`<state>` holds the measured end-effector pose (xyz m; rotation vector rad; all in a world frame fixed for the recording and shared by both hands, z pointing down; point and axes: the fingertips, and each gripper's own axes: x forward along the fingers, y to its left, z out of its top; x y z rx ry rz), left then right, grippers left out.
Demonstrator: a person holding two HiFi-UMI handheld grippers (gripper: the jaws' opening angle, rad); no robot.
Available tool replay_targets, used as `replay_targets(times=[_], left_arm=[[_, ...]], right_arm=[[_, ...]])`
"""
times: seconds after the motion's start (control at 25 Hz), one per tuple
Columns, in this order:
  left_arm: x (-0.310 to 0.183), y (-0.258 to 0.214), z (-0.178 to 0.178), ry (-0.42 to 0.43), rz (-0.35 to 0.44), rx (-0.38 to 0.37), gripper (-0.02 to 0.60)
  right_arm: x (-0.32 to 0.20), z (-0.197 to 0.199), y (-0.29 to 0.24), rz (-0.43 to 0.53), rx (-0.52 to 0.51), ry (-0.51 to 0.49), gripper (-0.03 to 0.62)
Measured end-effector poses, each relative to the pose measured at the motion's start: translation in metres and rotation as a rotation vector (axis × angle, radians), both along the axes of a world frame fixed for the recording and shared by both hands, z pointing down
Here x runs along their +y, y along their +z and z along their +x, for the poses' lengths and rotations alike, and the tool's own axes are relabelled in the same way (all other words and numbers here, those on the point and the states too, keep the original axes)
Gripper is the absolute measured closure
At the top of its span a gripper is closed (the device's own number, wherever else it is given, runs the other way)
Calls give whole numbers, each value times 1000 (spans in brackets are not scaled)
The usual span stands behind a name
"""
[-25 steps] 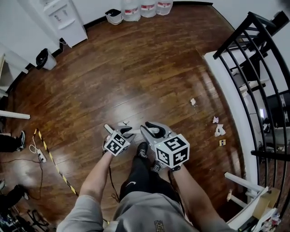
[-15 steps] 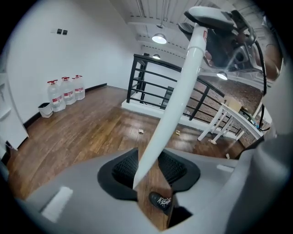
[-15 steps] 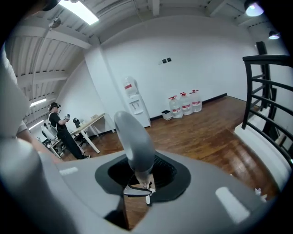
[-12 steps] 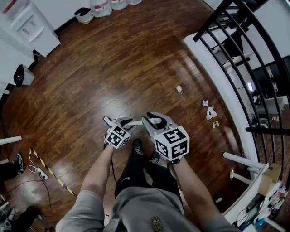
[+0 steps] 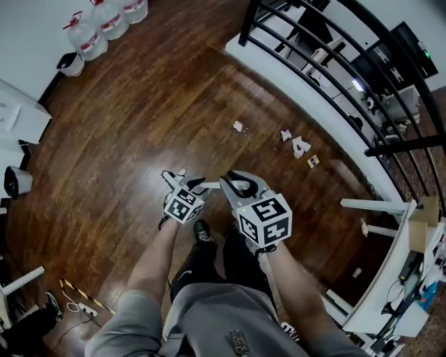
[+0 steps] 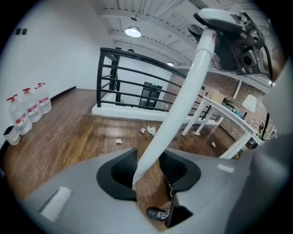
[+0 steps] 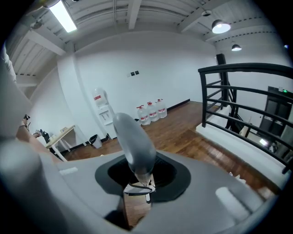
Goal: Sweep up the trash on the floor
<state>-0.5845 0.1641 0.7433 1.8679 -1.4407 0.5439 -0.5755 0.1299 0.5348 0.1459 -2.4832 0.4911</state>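
Observation:
Several scraps of crumpled paper trash (image 5: 238, 126) (image 5: 300, 146) lie on the dark wood floor beside the railing's white base; the left gripper view shows them too (image 6: 118, 141) (image 6: 151, 130). A white pole (image 5: 211, 185) (image 6: 183, 91) runs from my left gripper (image 5: 182, 183) (image 6: 147, 171) up to my right gripper (image 5: 240, 185) (image 7: 137, 176). The left jaws are opening with the pole slanting between them and leaning on the pads. The right gripper is shut on the pole's grey rounded end (image 7: 132, 141). The trash lies well ahead of both grippers, to the right.
A black railing (image 5: 327, 77) on a white base runs along the right. White table legs (image 5: 376, 206) stand at the far right. Water bottles (image 5: 111, 21) and a small bin (image 5: 70, 64) stand by the far wall. The person's shoes (image 5: 203, 232) are just below the grippers.
The view has swung towards the railing: the trash has slid left and up, nearer the picture's middle. Both grippers stay together in front of the person, holding the pole as before.

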Motion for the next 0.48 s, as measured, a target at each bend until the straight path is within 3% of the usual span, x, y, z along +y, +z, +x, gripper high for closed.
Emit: replay_targets(times=[0.2,0.48], left_arm=[[-90,-9,51,135,20,6,428],[-216,-7,150,324,45,-2,428]], right_arm=[[-81,57,-10,26,2,149,508],[-196,161,-8,51,10,349,508]])
